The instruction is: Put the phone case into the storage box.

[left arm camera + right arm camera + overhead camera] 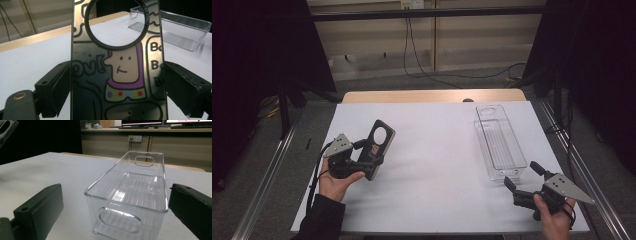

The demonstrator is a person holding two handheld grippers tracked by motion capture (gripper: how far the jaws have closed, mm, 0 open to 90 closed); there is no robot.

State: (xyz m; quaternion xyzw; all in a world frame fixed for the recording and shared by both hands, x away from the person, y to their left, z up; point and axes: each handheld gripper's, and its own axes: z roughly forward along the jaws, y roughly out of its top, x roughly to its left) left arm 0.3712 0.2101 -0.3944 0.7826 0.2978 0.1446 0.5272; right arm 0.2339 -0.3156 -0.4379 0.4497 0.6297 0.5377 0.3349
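A flat black plate (379, 140) with a round hole and a cartoon print stands tilted over the left of the white table (437, 160). My left gripper (371, 159) is shut on its lower part. In the left gripper view both jaws press on the side edges of the plate (117, 75), and the left gripper (117, 86) points towards the far right. A clear, empty plastic bin (497, 140) lies lengthwise at the right. My right gripper (523, 175) stands open just before the bin's near end. In the right gripper view the bin (140, 185) sits ahead between the spread jaws of the right gripper (115, 205), untouched.
A strip of bare wood (432, 95) runs along the table's far edge. Metal rails (584, 170) flank both sides of the table. Cables (422, 65) trail over the floor beyond, and dark curtains close in left and right.
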